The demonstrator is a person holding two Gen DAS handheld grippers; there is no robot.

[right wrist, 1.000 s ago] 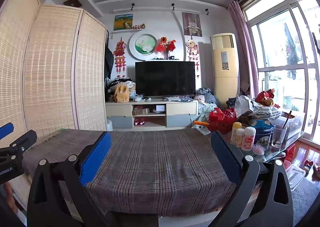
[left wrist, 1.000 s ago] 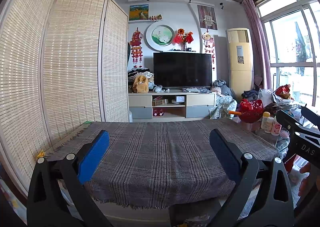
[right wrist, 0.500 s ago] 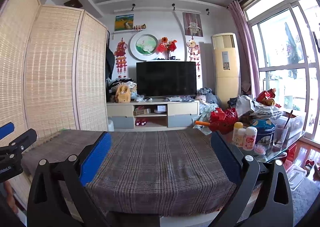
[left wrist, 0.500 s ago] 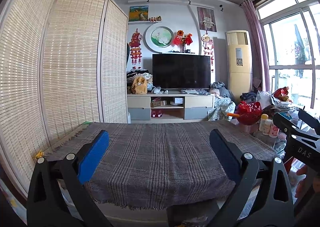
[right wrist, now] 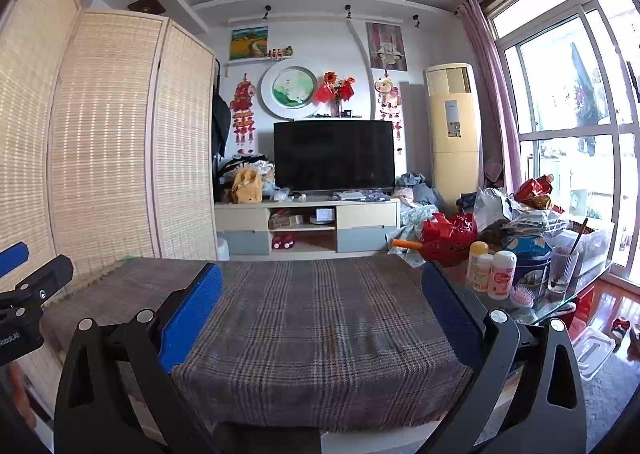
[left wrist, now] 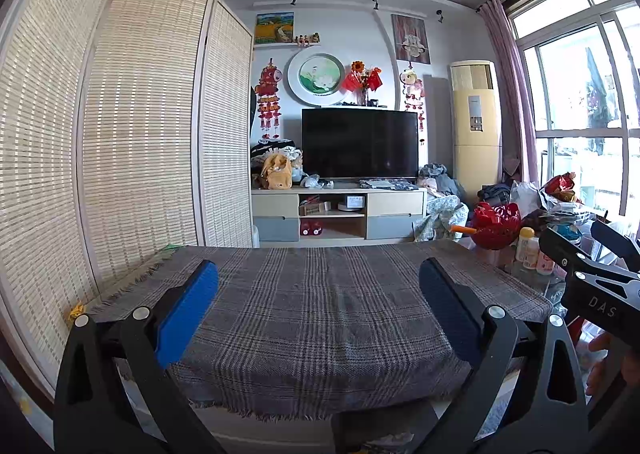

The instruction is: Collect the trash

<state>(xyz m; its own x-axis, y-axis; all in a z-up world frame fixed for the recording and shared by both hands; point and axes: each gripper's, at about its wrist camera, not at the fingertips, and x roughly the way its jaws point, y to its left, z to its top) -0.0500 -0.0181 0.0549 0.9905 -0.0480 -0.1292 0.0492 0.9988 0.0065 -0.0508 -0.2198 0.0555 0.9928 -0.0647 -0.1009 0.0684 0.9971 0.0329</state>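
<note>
Trash unseen — plaid cloth (left wrist: 320, 318) before both spread hand-held grippers.

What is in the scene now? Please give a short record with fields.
place: living room, television on the far wall
surface: table under plaid cloth
left gripper: open, holds nothing
right gripper: open, holds nothing
right of cloth: bottles, glass cup, red basket
trash on cloth: none visible

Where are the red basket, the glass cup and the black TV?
red basket (right wrist: 450, 238): right wrist view, on its woven side.
glass cup (right wrist: 562, 268): right wrist view, on its ribbed wall.
TV (left wrist: 360, 144): left wrist view, middle of the dark screen.
</note>
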